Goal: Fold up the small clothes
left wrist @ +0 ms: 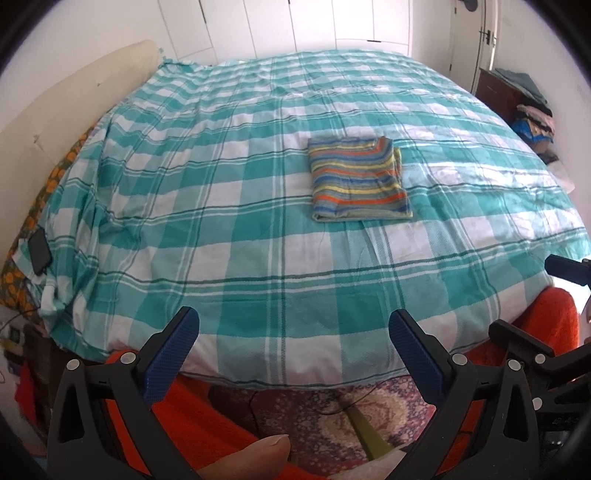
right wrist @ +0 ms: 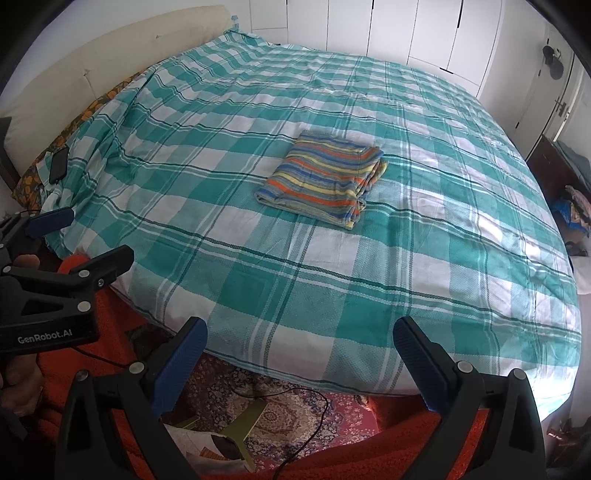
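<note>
Garment: striped knit (left wrist: 357,180) lies folded into a compact rectangle, centre-right of the left wrist frame and near centre of the right wrist frame (right wrist: 322,179); flat on the bed, nothing touching it; loose layered edges stack along its right side, folded edge toward the lower left.

Both tools well back from it, off the near edge of the bed: left hand-held gripper (left wrist: 293,334) jaws spread wide, nothing between them; right hand-held gripper (right wrist: 300,339) same, wide open and empty; left unit also visible at the left edge of the right wrist frame.

Judgement: fold looks done or nearly so; remaining step is probably tidy-up or moving on. If squaring up, pinch the stacked free edges on the right side together, not a single layer, else the bundle peels open; knit is soft and will sag if lifted by one corner, so use two grips on opposite ends or just press flat; keep the pinch shallow to avoid catching the bed cover underneath.

Surface: teal-and-white checked cover (left wrist: 229,229), lightly wrinkled, bunched at the left edge; soft, so pushing down dents it.

Room: cream headboard (right wrist: 110,48) upper left; dark phone-like object (right wrist: 59,164) on the patterned pillow area; white wardrobe doors (right wrist: 424,33) at top; pile of clothes (left wrist: 532,118) upper right; red patterned rug (right wrist: 295,417) and cable at bottom; orange fabric at lower frame.
</note>
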### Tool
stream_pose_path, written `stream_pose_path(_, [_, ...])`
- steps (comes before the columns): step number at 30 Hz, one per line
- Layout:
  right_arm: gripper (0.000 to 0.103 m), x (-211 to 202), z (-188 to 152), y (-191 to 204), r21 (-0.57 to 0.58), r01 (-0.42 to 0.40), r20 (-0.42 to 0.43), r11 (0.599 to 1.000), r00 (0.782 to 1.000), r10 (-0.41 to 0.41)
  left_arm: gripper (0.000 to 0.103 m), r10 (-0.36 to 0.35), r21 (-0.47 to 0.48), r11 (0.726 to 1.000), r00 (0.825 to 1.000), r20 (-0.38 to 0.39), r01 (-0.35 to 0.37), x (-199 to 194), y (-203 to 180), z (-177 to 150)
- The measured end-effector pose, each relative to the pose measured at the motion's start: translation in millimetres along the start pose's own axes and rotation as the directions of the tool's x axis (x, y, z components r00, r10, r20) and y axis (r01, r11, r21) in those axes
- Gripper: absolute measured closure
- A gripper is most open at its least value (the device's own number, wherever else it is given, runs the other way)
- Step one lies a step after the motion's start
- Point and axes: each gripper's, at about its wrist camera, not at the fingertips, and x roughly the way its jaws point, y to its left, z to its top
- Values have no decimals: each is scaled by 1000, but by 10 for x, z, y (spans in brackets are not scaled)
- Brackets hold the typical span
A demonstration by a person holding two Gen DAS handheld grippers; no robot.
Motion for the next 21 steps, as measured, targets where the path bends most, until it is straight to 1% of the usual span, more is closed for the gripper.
stream_pose_path(8, [3, -40, 1, -6, 4, -3, 11, 1000, 1000, 3, 1, -9, -8, 1000, 1000, -24, 9, 32, 4, -9])
stream_pose_path(14, [3, -88, 15, 10, 0, -8, 17, 1000, 1000, 8, 1, 20, 17, 1000, 1000, -21, -20, 42, -28, -28])
stream_pose_path(21, [3, -96, 19, 17, 1, -5, 11, 1000, 1000, 5, 1, 24, 16, 1000, 999, -23, -24, 44, -34, -38])
